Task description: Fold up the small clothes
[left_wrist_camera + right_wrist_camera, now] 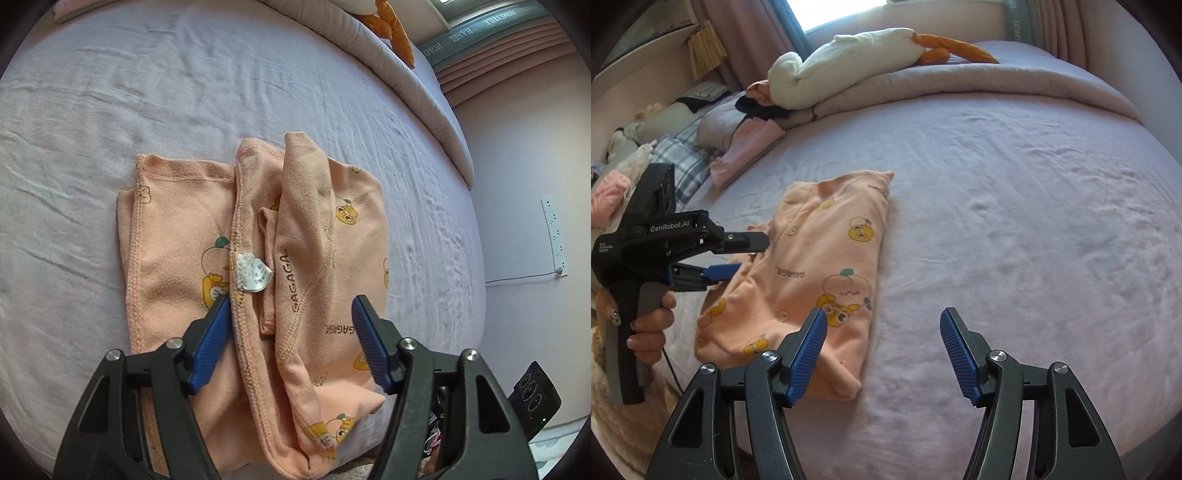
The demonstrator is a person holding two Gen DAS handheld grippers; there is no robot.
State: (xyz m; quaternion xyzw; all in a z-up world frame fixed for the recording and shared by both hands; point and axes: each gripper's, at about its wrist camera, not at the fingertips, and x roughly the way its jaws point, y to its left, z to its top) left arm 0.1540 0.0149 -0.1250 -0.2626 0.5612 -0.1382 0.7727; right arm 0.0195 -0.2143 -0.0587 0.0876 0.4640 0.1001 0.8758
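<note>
A small peach garment (pixel 177 236) printed with cartoon fruit and "GAGAGA" lies folded in layers on the lilac bed sheet (pixel 184 92). A white care label (pixel 251 275) shows at its middle seam. My left gripper (pixel 291 306) is open and hovers over the raised middle folds, which run between its blue pads. In the right wrist view the same garment (pixel 820 258) lies flat, with the left gripper (pixel 753 254) at its left edge, held by a hand (pixel 653 325). My right gripper (pixel 882 321) is open just right of the garment, with only sheet between its fingers.
A folded grey duvet (pixel 960 85) with a white plush goose (pixel 842 62) lies at the far side of the bed. Pillows and loose clothes (pixel 746 147) are piled at the left. A wall socket strip (pixel 554 236) and a black device (pixel 532 398) are beyond the bed's right edge.
</note>
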